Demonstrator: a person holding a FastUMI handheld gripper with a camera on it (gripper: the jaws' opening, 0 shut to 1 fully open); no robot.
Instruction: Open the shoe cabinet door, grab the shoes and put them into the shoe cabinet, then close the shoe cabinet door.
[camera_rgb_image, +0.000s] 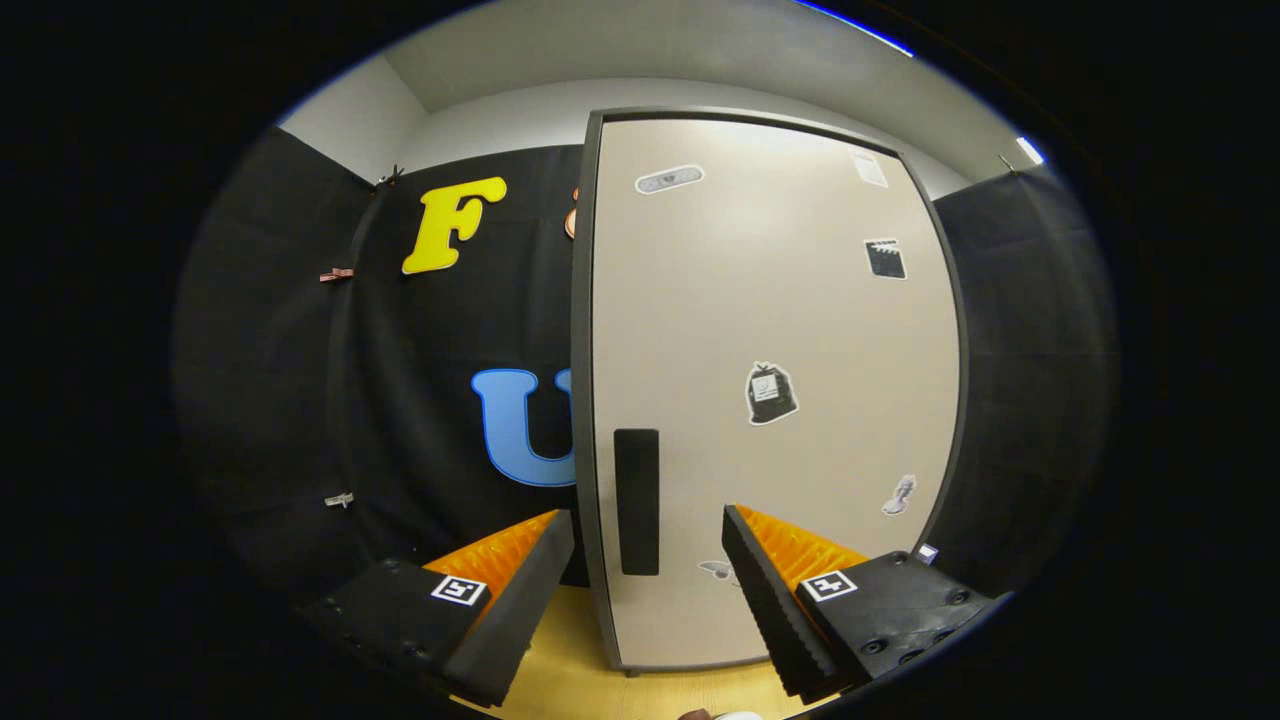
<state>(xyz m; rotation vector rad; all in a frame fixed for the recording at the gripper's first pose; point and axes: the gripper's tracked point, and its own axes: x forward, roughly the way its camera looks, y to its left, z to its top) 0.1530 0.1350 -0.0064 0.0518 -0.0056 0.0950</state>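
A tall beige shoe cabinet (770, 400) with a dark frame stands upright on the wooden floor, its door shut. A black vertical handle (636, 500) sits low on the door near its left edge. Several small stickers dot the door. My gripper (648, 525) is open, its two fingers spread wide; the handle lies between the fingertips and a little beyond them, not touched. Nothing is held. A sliver of something white, perhaps a shoe (738, 715), peeks in just below the fingers.
Black cloth walls close in behind and to both sides of the cabinet. A strip of light wooden floor (570, 680) runs in front of the cabinet base, beneath the fingers.
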